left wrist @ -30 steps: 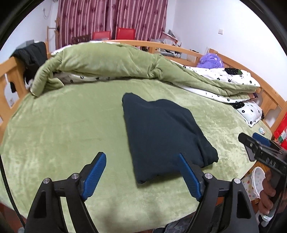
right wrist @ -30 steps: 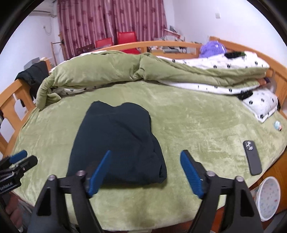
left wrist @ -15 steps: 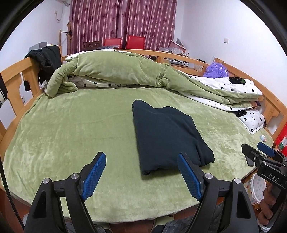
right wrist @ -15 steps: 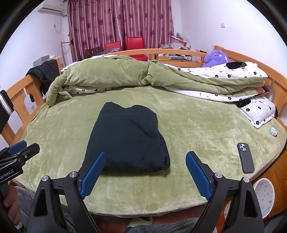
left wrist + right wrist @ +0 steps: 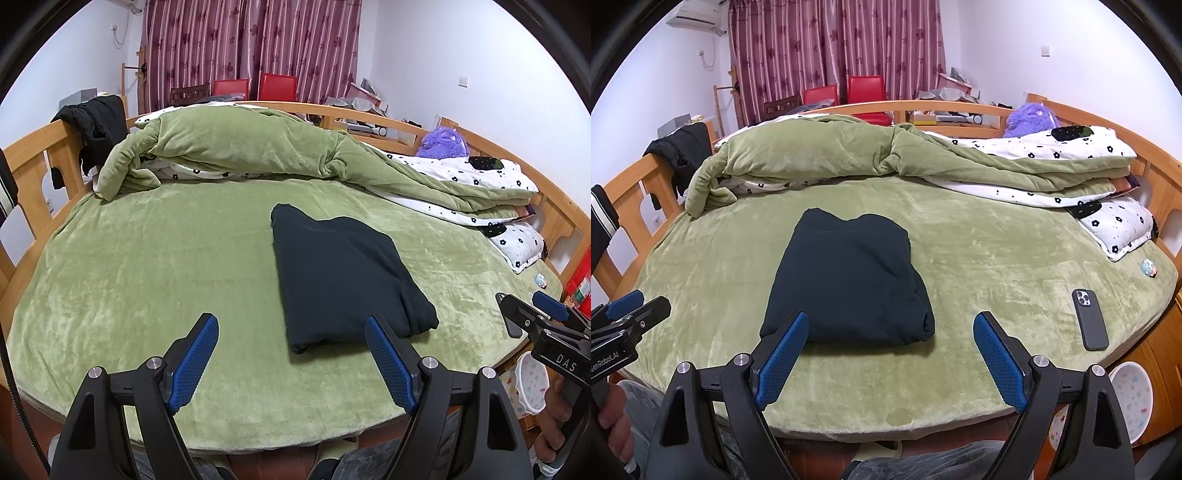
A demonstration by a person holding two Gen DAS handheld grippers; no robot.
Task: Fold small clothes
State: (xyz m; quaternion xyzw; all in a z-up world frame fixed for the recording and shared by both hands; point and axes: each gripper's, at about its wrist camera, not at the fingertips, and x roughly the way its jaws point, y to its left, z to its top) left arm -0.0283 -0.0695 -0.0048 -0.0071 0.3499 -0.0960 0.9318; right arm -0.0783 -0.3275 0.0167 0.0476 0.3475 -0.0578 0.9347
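A dark navy garment lies folded into a rectangle on the green bed cover; it also shows in the right wrist view. My left gripper is open and empty, held back above the bed's near edge, left of the garment's near corner. My right gripper is open and empty, just short of the garment's near edge. Each gripper shows at the side of the other's view: the right one, the left one.
A rolled green duvet and floral white bedding lie along the far side. A black phone lies on the cover at the right. A wooden rail rings the bed. A white bin stands beside it.
Both grippers have drawn back and up from the garment, so more of the bed and its near edge show. The garment has not moved.
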